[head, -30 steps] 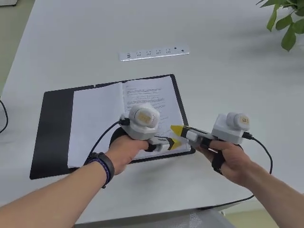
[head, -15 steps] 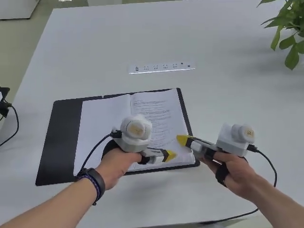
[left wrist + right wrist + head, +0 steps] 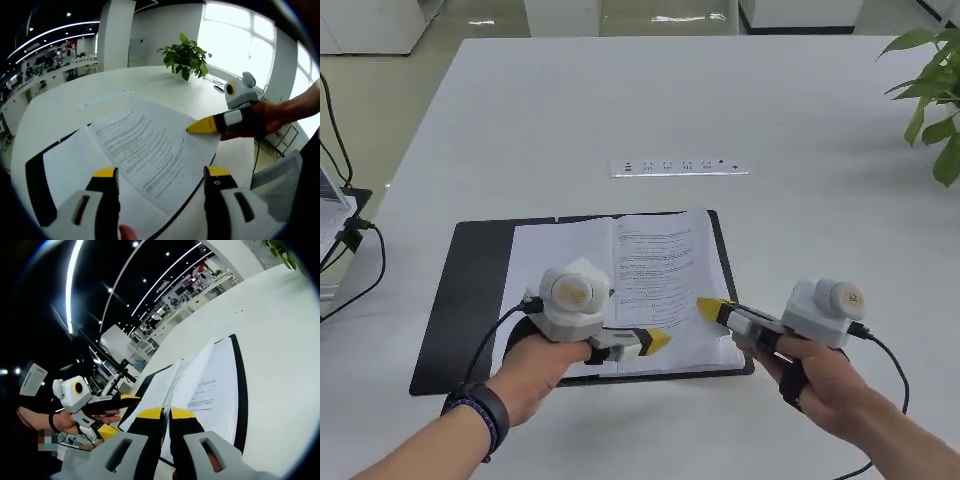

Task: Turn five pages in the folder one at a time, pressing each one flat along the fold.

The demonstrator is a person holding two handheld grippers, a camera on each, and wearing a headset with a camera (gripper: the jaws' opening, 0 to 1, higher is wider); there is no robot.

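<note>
While right gripper (image 3: 166, 415) pinches page (image 3: 192, 375), power strip (image 3: 680, 167) beyond

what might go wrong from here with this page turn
The right hand-held gripper looks shut on the edge of the page; a fast pull might tear or crease it. It may have pinched more than one sheet; I cannot tell. The left hand-held gripper hovers open over the same page, so it might block the turn.
</note>
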